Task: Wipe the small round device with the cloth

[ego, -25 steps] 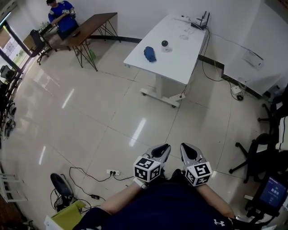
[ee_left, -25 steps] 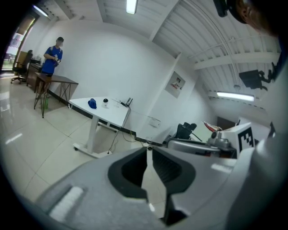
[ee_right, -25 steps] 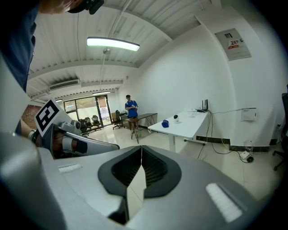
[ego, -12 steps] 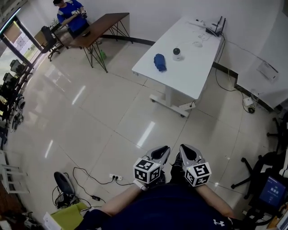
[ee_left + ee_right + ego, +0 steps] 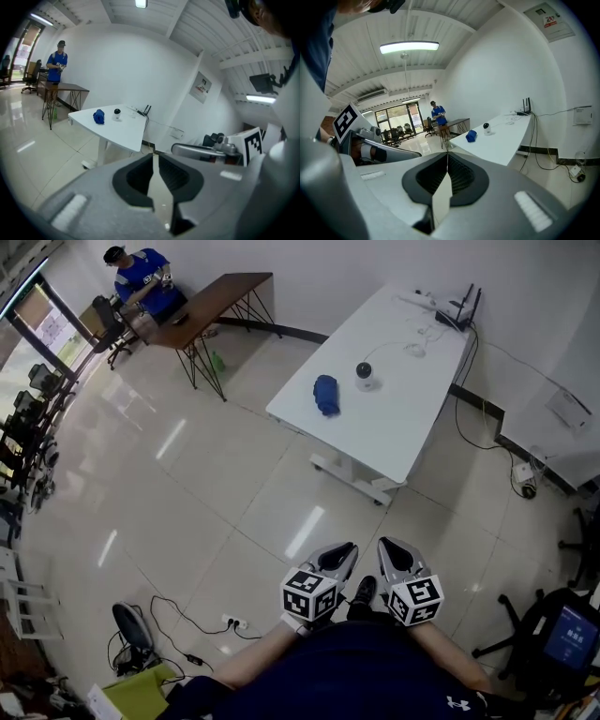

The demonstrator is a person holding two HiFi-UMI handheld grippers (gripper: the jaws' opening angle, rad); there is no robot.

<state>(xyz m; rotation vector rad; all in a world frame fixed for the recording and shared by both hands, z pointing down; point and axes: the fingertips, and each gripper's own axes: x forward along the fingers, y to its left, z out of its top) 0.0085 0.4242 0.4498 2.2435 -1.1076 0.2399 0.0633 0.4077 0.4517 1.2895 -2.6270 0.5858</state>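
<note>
Cloth (image 5: 325, 395) left of device (image 5: 365, 374), on table (image 5: 398, 432)

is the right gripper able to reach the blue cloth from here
Probably not yet. The right gripper is held close to the body, and a wide stretch of floor separates it from the table where the blue cloth lies. Nothing blocks the way.

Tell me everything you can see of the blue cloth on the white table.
The blue cloth is soft-looking fabric, bunched into a small crumpled heap, not spread flat. It lies on the white table near its edge, beside the small round device but apart from it. Only the tabletop touches it.
</note>
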